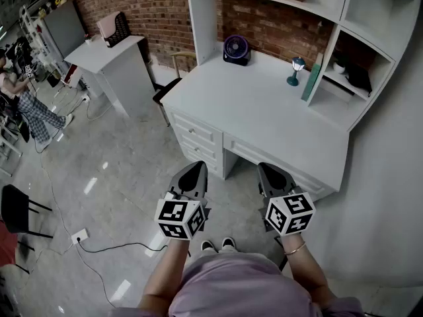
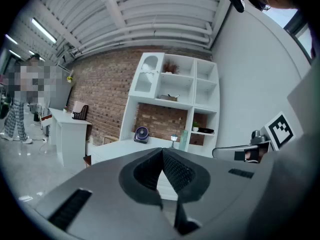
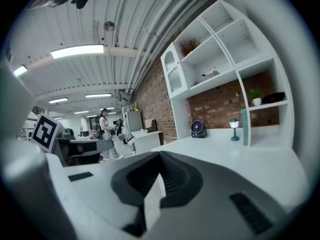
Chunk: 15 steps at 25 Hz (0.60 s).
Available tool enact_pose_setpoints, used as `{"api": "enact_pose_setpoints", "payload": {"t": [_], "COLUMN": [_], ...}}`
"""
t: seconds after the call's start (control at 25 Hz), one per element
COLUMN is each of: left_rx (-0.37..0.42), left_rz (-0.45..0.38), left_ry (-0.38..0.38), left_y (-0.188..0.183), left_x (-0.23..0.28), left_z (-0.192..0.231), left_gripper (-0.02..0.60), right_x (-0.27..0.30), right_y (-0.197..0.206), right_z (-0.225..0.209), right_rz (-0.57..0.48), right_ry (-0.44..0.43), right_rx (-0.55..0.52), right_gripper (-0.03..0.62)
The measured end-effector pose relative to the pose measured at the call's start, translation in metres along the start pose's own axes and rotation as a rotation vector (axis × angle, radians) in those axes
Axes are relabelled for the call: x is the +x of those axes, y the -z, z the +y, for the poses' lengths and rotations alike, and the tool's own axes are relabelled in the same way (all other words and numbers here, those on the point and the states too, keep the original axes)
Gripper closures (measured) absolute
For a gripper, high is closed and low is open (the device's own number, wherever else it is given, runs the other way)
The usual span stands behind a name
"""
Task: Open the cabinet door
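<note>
A white desk (image 1: 264,121) carries a tall hutch of shelves. The hutch's upper left compartment has an arched cabinet door (image 2: 149,75), seen shut in the left gripper view and again as the door (image 3: 175,76) in the right gripper view. My left gripper (image 1: 196,170) and right gripper (image 1: 268,172) hover side by side in front of the desk's drawers (image 1: 198,134), well short of the hutch. Both are shut with nothing between the jaws; the left gripper (image 2: 162,151) and the right gripper (image 3: 160,156) point roughly level toward the desk.
On the desktop stand a purple fan (image 1: 236,49), a small lamp (image 1: 295,70) and a green book (image 1: 310,78). A white side table (image 1: 109,55) and a chair (image 1: 173,78) stand left of the desk. A cable and socket (image 1: 79,235) lie on the floor; a person (image 1: 26,107) stands far left.
</note>
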<state>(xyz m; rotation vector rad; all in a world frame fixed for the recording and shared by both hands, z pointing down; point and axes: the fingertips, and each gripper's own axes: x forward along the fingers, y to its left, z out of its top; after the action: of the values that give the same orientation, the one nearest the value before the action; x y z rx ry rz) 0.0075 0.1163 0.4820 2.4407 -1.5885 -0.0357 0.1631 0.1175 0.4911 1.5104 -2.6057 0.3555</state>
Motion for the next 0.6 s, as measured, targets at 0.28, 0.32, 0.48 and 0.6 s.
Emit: {"api": "enact_pose_setpoints", "payload": {"t": [0.28,0.32,0.48,0.6], "left_rx": [-0.018,-0.018,-0.021,-0.018], "left_rz": [0.007,0.006,-0.001,-0.004], "left_ry": [0.012,0.016,0.021,0.006], "left_y": [0.001,0.001,-0.003,-0.004], "left_x": [-0.007,-0.006,-0.002,0.002], "left_z": [0.006,0.006,0.005,0.005], "left_gripper": [0.581,0.581,0.581,0.580], "right_x": [-0.002,-0.003,-0.002,-0.002], "right_y": [0.010,0.011,0.005,-0.002], "right_z": [0.008,0.007,0.001,-0.008], "right_rz": [0.009,0.007,-0.017,-0.045], "right_ry": [0.018,0.019,0.026,0.043], "right_rx": [0.018,0.018,0.009,0.012], "right_gripper": [0.591,0.591,0.591,0.591]}}
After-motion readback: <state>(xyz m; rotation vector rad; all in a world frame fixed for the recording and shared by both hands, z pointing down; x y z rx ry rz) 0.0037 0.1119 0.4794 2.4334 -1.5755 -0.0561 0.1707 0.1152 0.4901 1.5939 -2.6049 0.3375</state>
